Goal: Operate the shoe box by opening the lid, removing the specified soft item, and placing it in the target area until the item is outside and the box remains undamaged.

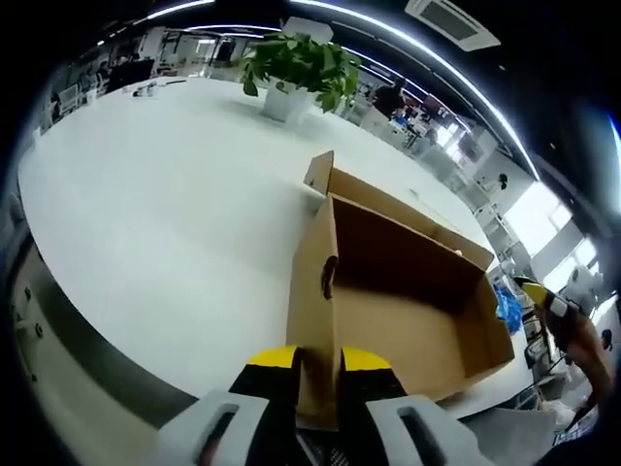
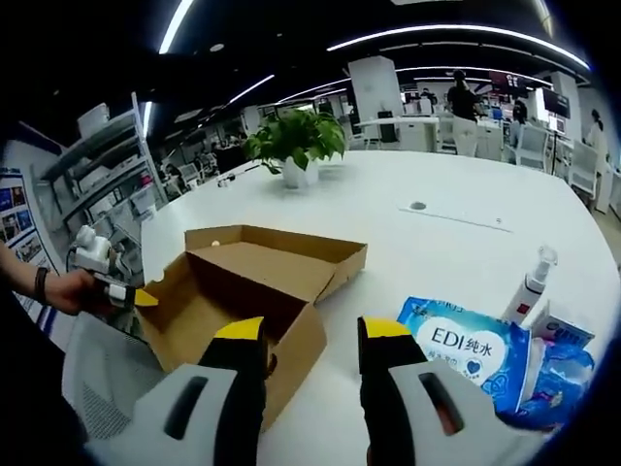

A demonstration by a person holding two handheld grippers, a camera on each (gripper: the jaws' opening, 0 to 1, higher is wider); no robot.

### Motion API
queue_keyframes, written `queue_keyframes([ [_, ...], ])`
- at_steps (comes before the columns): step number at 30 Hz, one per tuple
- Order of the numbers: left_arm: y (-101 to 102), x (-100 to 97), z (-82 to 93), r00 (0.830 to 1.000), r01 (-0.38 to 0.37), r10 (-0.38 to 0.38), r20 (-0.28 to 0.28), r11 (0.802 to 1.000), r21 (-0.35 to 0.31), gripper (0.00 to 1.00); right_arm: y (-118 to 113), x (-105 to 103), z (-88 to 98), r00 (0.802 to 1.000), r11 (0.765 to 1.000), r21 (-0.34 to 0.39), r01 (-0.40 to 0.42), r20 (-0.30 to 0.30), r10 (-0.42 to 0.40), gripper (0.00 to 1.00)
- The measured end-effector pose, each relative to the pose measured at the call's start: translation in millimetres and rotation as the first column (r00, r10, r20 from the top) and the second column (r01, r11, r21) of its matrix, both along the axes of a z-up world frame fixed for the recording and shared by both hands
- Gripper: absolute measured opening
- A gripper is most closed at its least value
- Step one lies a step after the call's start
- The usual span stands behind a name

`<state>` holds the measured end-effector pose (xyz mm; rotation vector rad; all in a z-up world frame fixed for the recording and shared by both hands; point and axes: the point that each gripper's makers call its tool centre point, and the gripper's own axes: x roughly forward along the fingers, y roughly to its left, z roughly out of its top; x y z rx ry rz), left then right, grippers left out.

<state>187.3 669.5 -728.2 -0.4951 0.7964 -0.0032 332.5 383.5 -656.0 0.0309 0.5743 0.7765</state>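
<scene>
So the box (image 1: 408,291) is sitting open on the white table (image 1: 146,223), lid (image 2: 281,254) folded back flat on the side toward the plant (image 1: 296,63). The left gripper (image 1: 318,364) is clamped on the box's near end wall, one jaw either side of the cardboard, basically pinning it in place. The right gripper (image 2: 301,335) hovers just off the box's other end, jaws apart, gripping nothing. You can see the left one from over there too, a hand (image 2: 68,289) holding it at the far end of the box.

Lid step looks done to me. Weird part: the inside of the box looks bare from both angles, just brown cardboard. The soft blue wipes pack (image 2: 466,354) lies on the table right of the box, next to a small spray bottle (image 2: 529,286). If that's the item, it's already outside, but I can't tell for sure.

Next move, I'd guess: let go of the wall gently so the cardboard doesn't crease, or dip the right one in if something's tucked in a corner.
</scene>
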Motion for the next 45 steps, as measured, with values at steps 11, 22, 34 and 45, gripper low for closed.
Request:
queue_keyframes([
  [11,0,-1.7,2.6,0.999,-0.031,0.033,0.037,0.998,-0.046,0.15,25,26,-0.2,0.999,0.999,-0.007,0.034,-0.013,-0.034,0.33],
  [22,9,2.1,-2.9,0.995,-0.071,0.077,0.069,0.993,-0.089,0.16,43,79,-25.7,0.986,0.99,-0.028,0.139,-0.091,-0.141,0.31],
  [34,13,5.0,-6.5,0.992,-0.089,0.097,0.083,0.991,-0.096,0.16,66,108,-56.4,0.97,0.974,-0.163,0.159,-0.156,-0.185,0.26],
  [45,11,3.2,-6.3,0.993,-0.076,0.082,0.081,0.995,-0.069,0.16,67,98,-61.0,0.97,0.95,-0.284,0.129,-0.165,-0.181,0.05],
])
